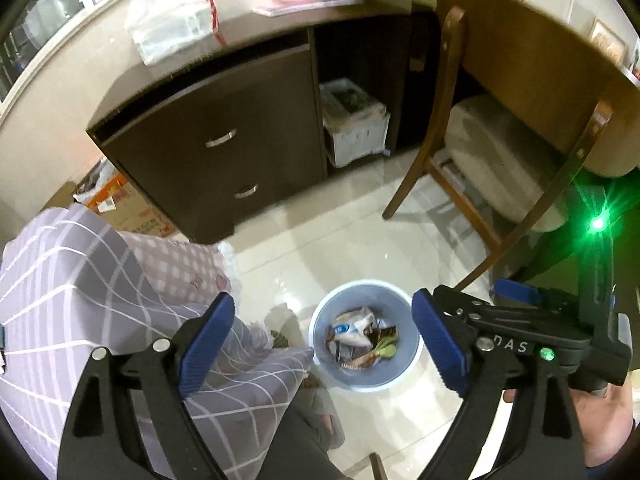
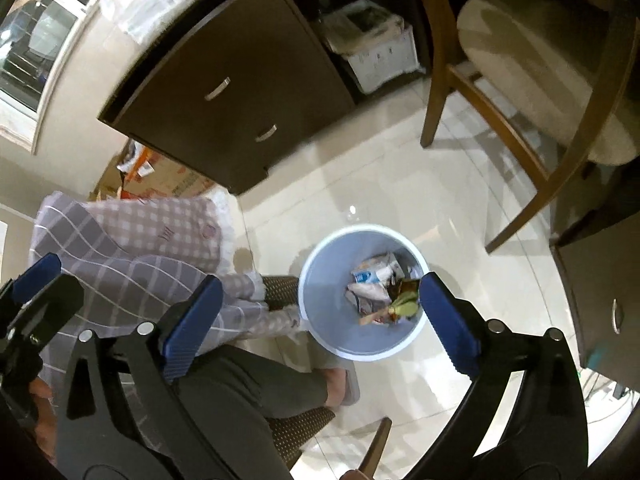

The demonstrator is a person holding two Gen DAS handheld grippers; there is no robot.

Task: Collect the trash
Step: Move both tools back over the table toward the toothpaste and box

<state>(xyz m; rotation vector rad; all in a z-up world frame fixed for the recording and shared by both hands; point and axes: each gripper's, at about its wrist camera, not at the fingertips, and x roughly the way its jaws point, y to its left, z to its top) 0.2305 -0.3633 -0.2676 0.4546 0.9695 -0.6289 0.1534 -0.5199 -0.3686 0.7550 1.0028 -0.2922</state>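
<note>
Both grippers hang over the bin (image 2: 362,292), a pale blue round bucket on the glossy tile floor (image 2: 400,184), just beside the checked bedding (image 2: 132,240) and the person's slippered foot (image 2: 344,384). Left gripper (image 1: 324,344): jaws wide apart, nothing between them; its view looks nearly straight into the bin. Right gripper (image 2: 320,320): jaws likewise spread, empty. The trash (image 2: 380,288) lies at the bin's bottom: crumpled white-and-blue wrappers, a brown packet, something yellow-green; the frames are soft with blur, so individual pieces are hard to tell apart. Reads as the drop stage, with both loads apparently gone in. To do it well: keep the jaws fully spread until clear of the rim, lift straight up rather than sideways so no finger clips the light bin and tips it, and mind the bedding edge hanging close on the left. Dark cabinet (image 1: 224,132) and wooden chair (image 1: 500,152) stand well apart, no obstacle.
</note>
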